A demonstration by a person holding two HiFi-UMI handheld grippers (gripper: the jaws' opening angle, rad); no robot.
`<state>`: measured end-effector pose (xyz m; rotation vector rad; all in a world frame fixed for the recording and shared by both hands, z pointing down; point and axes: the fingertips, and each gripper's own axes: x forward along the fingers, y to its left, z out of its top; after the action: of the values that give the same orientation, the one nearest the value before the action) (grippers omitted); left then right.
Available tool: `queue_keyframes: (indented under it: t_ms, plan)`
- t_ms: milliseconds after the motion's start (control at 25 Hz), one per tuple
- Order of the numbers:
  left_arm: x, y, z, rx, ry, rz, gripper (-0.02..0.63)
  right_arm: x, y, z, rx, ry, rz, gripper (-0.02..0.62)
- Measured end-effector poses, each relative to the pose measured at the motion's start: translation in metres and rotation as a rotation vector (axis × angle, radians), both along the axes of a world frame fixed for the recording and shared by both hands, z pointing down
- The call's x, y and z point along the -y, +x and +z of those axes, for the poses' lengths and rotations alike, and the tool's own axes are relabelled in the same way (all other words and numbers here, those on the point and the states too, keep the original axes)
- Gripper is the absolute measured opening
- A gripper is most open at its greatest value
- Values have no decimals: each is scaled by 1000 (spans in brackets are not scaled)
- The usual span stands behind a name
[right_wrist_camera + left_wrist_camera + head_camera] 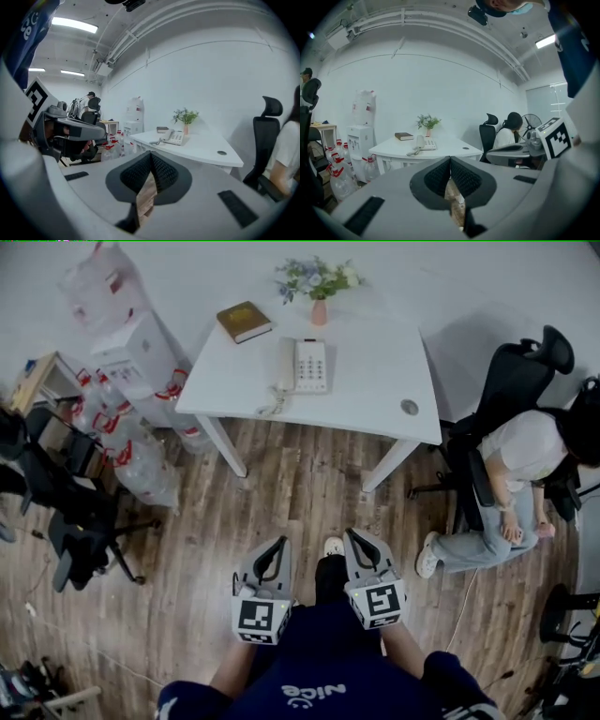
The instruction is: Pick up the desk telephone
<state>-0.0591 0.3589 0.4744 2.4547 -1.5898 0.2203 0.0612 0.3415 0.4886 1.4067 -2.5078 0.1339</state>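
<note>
A white desk telephone (303,367) with a coiled cord lies on the white table (375,409), handset on its left side. It also shows far off in the left gripper view as the telephone (423,145) and in the right gripper view as the telephone (173,137). My left gripper (278,547) and right gripper (357,540) are held side by side over the wooden floor, well short of the table. Both are shut with nothing between the pads.
On the table stand a brown book (244,321) and a pink vase of flowers (319,296). A person sits in a black office chair (511,381) at the right. A water dispenser (141,362) and several bottles crowd the left, beside black chairs (66,521).
</note>
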Motion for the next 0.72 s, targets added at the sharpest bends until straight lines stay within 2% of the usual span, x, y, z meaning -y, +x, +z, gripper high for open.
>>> queue_keyframes:
  t_ms: [200, 400, 560, 720]
  plan:
    - [69, 20, 4, 48, -38, -49, 17, 81, 17, 1, 17, -18, -82, 21]
    - [137, 45, -5, 31, -33, -106, 17, 151, 42, -3, 26, -22, -137, 21]
    - [167, 69, 4, 32, -58, -119, 17, 185, 56, -1, 36, -37, -183, 22]
    - [192, 91, 9, 19, -81, -92, 17, 207, 62, 0, 35, -58, -213, 23]
